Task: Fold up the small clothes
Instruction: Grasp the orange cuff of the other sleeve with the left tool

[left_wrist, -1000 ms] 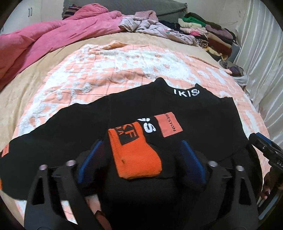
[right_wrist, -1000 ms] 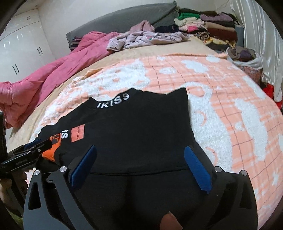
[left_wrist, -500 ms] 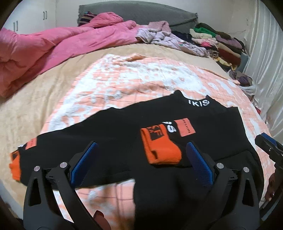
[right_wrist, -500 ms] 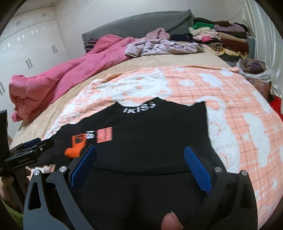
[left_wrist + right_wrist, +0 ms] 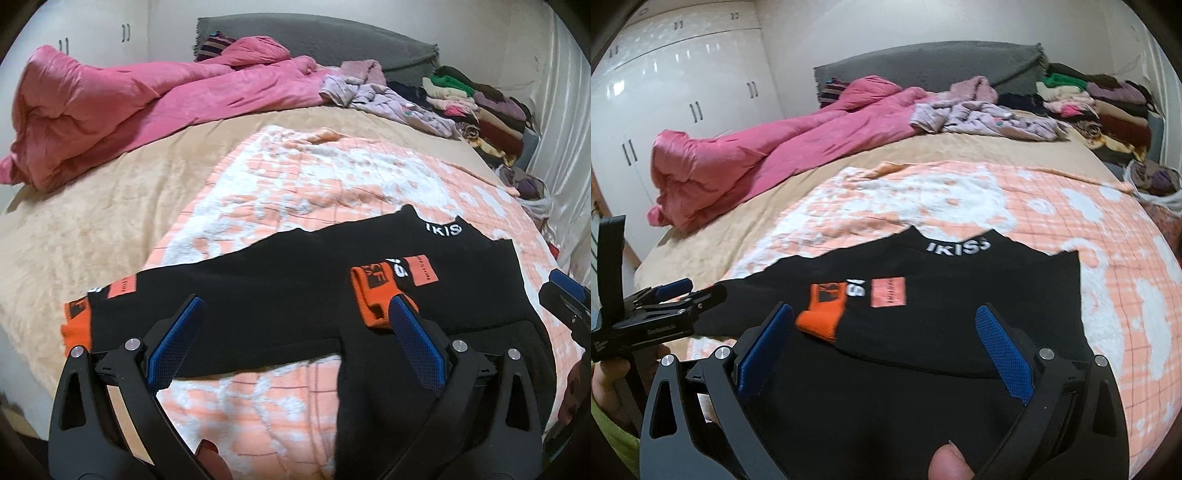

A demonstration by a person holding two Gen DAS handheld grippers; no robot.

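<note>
- Across the bed (image 5: 110, 221), on its peach blanket (image 5: 332, 192), lay spread flat: black sweater (image 5: 277, 295), one sleeve already folded onto the chest with its orange cuff (image 5: 373, 299) up, other sleeve (image 5: 110, 306) stretched out toward the bed edge.
- Left claw (image 5: 295, 306): pads wide apart, just widened, gripped nothing, hovered over the lower hem.
- Right claw (image 5: 882, 314): pads apart too, empty, above the sweater's body.
- Risked brushing the folded cuff with a pad and flipping it back off the chest.
- Risked pinching fluffy blanket along with the outstretched sleeve, dragging the whole sweater askew.
- Judged likely to bunch if lifted by the cuff alone, being a limp knit.
</note>
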